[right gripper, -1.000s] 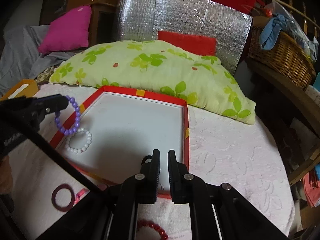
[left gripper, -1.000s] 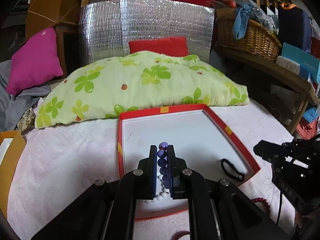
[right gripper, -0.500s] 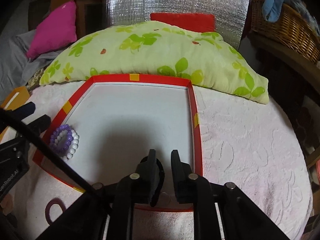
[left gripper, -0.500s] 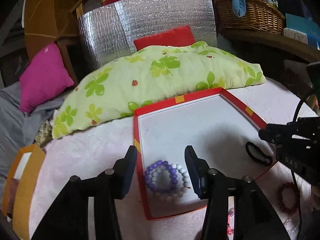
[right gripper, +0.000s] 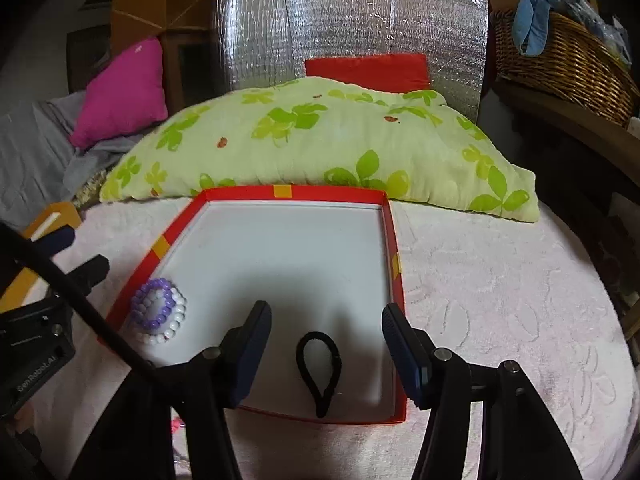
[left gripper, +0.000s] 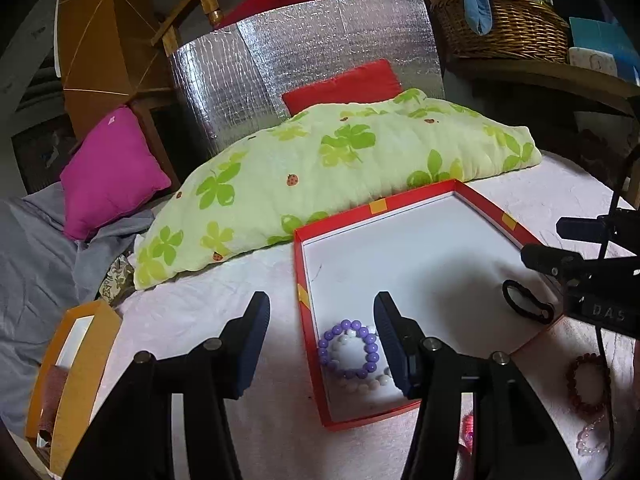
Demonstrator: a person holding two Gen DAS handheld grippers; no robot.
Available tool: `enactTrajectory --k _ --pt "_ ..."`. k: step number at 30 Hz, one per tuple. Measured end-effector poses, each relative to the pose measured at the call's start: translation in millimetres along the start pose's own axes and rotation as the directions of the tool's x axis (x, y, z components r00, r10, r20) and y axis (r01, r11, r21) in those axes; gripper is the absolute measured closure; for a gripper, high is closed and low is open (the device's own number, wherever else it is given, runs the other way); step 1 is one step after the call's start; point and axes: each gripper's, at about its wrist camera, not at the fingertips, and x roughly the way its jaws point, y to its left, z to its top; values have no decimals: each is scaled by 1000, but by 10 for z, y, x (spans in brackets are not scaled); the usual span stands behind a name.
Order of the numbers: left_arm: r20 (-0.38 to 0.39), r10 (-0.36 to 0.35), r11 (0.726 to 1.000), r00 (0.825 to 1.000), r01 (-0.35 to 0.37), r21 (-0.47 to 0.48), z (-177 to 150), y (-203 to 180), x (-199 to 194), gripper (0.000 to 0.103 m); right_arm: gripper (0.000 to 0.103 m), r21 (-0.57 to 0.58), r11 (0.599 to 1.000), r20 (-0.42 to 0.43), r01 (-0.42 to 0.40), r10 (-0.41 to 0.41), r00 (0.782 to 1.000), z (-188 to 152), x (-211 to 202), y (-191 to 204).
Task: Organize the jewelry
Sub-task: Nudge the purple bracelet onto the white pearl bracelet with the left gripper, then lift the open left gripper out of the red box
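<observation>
Left wrist view: the left claw (left gripper: 320, 344) gapes empty over a purple bracelet (left gripper: 349, 349) stacked on a white one (left gripper: 366, 385) in the red box (left gripper: 416, 199); a red bracelet (left gripper: 588, 384) lies outside on pink bedding (left gripper: 192, 312).

Right wrist view: the right claw (right gripper: 326, 350) spreads empty around one black hair tie (right gripper: 319, 366), inside the box's near right corner; a green-leaf pillow (right gripper: 320, 140) lies behind

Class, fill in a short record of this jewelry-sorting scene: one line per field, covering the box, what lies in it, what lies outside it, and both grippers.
container: red box, white inside
in box, left side: purple bracelet lying on white bracelet
in box, right side: black hair tie
outside box: dark red bracelet on the pink cover
left gripper: open, empty
right gripper: open, empty
</observation>
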Motion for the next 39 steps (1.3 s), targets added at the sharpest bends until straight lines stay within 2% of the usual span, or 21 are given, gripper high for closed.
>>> enactTrajectory --k 4,20,24,27,35,39 --pt "3 5 1000 1000 -5 9 -4 -6 -16 47 41 37 999 20 -35 34 999 11 -69 -60" --pt "-11 16 1000 1000 -16 14 -53 9 -57 47 41 67 996 73 -63 58 996 14 -302 -178" --pt "-19 5 1000 1000 -6 -6 -117 89 -143 47 41 76 996 95 -51 43 994 -36 -492 -304" --pt "-39 -6 999 999 5 -33 -231 154 -220 39 42 85 996 110 -21 11 994 -108 -656 -440" --pt "-125 -27 997 992 18 -72 -700 277 -467 38 42 158 987 18 -21 18 1000 -570 -944 -696" --pt "-177 -70 990 982 47 -132 -958 378 -565 38 42 171 984 -39 -40 47 998 -842 -1052 -694"
